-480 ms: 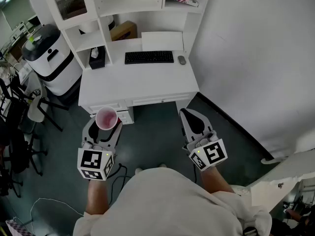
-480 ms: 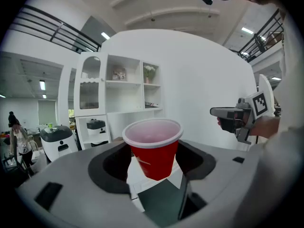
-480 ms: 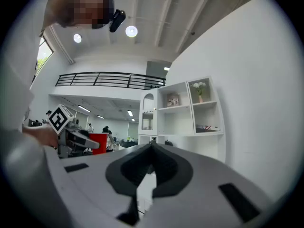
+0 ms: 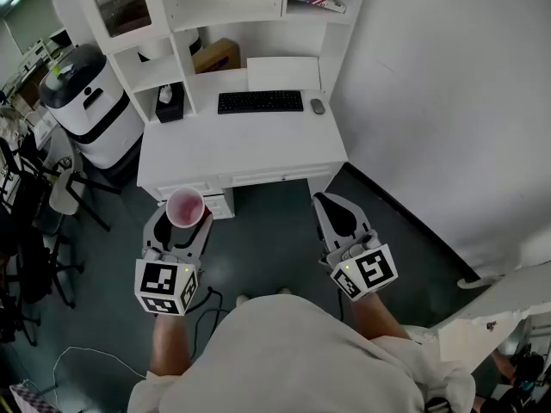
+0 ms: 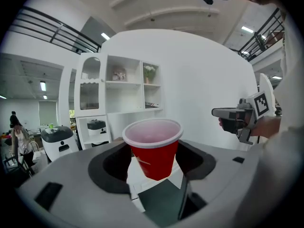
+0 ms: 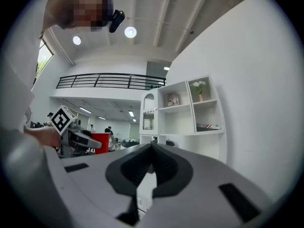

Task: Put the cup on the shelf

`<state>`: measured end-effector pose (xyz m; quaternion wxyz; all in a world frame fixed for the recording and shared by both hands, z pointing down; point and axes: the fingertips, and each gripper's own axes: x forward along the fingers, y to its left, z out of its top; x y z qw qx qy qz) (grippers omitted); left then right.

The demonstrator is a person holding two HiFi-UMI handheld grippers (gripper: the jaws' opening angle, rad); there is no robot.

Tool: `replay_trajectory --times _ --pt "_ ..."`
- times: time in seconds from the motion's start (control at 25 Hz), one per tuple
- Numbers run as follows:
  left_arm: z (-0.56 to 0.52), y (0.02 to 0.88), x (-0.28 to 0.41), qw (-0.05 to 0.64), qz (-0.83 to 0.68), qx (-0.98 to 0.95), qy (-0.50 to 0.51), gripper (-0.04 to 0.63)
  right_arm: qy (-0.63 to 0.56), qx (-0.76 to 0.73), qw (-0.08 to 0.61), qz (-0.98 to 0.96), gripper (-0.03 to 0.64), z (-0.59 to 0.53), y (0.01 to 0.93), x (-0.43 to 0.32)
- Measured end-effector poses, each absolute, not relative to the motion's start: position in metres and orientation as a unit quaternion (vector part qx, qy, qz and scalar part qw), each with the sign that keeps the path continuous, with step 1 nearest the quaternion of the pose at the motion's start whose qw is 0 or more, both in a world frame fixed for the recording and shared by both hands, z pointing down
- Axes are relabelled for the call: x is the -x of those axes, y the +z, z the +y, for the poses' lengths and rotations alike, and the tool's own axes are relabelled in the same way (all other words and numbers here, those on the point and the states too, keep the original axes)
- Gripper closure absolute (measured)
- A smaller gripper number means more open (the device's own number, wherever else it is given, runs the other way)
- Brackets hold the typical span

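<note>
The red cup (image 4: pixel 186 206) is off any surface and in hand: the left gripper (image 4: pixel 185 222) has its jaws clamped on the cup's sides, holding it upright, mouth up, at about eleven o'clock from the person's body. The right gripper (image 4: pixel 336 209) sits at one o'clock, jaws pressed together on nothing. The white shelf unit (image 4: pixel 225 11) rises over the desk (image 4: pixel 241 149) at twelve o'clock, well apart from the cup. By my reckoning the carry and the placing are both left to do.
</note>
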<state>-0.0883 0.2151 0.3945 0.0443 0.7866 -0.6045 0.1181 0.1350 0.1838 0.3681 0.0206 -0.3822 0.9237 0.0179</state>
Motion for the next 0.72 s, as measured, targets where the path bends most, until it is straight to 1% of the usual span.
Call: replay_trajectory --times 0.72 --pt "0.216 0.390 0.057 0.047 -0.635 -0.763 0.111 0.303 0.012 0.352 0.018 0.936 0.614 0.174 0.378 -0.176"
